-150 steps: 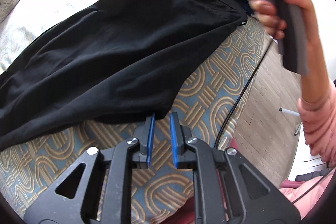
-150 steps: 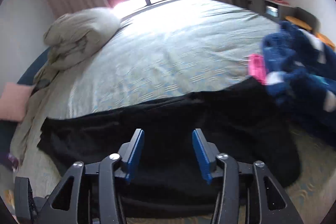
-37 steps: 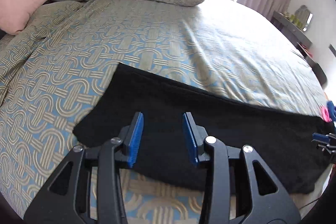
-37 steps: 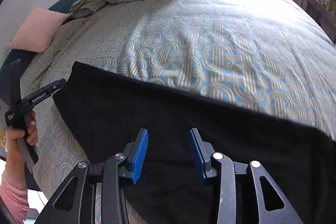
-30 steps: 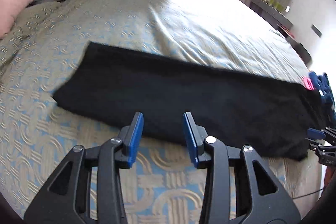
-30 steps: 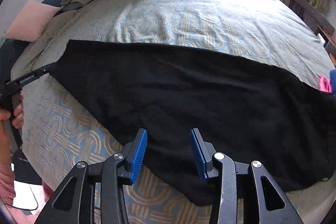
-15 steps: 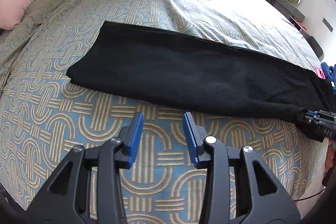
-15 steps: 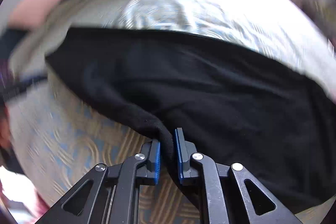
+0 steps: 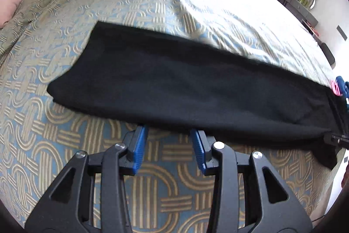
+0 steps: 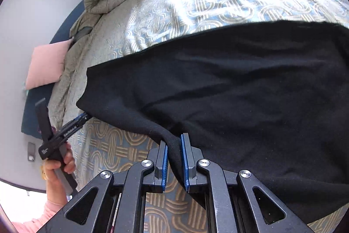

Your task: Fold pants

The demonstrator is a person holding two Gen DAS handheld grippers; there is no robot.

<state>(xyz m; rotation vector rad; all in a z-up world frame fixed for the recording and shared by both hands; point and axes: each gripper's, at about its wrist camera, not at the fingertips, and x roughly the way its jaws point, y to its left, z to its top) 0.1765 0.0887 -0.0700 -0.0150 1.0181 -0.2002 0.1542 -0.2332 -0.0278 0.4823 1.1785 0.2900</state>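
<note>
Right claw [image 10: 173, 158]: you are clamping the pants' [image 10: 240, 91] near edge.
Left claw [image 9: 168, 149]: you are holding it apart beside the pants.
Writing: too small to read.

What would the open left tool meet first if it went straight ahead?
Most likely the near edge of the long black fabric pants, directly ahead of the left tool; its tips are already at the hem, though contact is unclear.

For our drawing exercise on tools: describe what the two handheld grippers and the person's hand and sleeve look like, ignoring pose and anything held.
Both grippers, left and right, have black linkage arms with triangular cut-outs, silver round rivets, and flat ribbed blue pads lining the jaws. Seen side-on from the right wrist camera, the left one shows small white lettering and a grey handle. The bare hand gripping that handle wears a pink sleeve.
</note>
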